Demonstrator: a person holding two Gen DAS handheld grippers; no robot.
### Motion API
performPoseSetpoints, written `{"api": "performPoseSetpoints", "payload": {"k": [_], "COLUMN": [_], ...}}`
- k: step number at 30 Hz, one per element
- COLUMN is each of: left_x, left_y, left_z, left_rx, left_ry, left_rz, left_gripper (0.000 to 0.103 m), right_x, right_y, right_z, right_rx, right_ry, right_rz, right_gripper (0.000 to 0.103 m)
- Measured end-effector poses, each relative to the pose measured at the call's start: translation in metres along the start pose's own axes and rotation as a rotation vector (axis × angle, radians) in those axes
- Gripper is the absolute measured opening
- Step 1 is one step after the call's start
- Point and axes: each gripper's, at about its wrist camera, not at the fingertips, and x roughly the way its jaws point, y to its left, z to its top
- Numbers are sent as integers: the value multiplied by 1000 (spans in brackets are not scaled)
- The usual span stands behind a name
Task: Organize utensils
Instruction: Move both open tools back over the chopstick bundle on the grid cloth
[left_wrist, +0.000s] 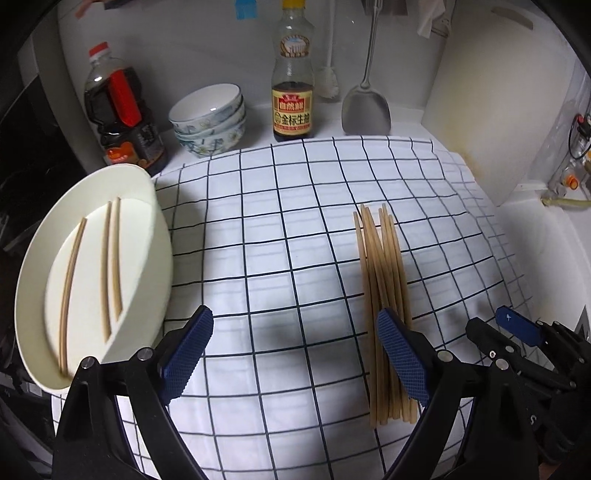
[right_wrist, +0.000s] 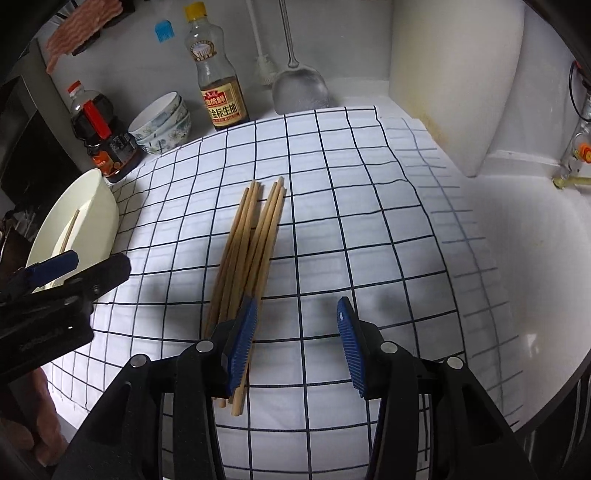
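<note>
A bundle of several wooden chopsticks (left_wrist: 380, 273) lies on the checked cloth (left_wrist: 280, 221); it also shows in the right wrist view (right_wrist: 251, 240). A cream oval holder (left_wrist: 92, 273) at the left contains three chopsticks (left_wrist: 110, 266); the holder also shows in the right wrist view (right_wrist: 92, 206). My left gripper (left_wrist: 295, 350) is open and empty, with its right finger over the bundle's near end. My right gripper (right_wrist: 297, 343) is open and empty, its left finger just above the bundle's near ends. The right gripper also shows in the left wrist view (left_wrist: 517, 328).
Against the back wall stand a dark sauce bottle (left_wrist: 122, 110), stacked bowls (left_wrist: 208, 118), a soy sauce bottle (left_wrist: 293, 81), a hanging brush and a metal spatula (left_wrist: 365, 107). A white cutting board (left_wrist: 498, 103) leans at the right. The cloth ends near a white sink area (right_wrist: 517, 240).
</note>
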Motion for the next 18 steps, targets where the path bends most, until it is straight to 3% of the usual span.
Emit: {"api": "performPoseSetpoints", "payload": {"k": [18], "left_x": [55], "left_y": [14], "left_z": [-6], "left_rx": [-7], "left_ry": [59], "left_rz": [32], "left_gripper": [89], "right_x": [47], "right_y": [10], "right_z": [0], "right_rx": [5], "right_ry": [5], "right_rz": [-6], "right_gripper": [43]}}
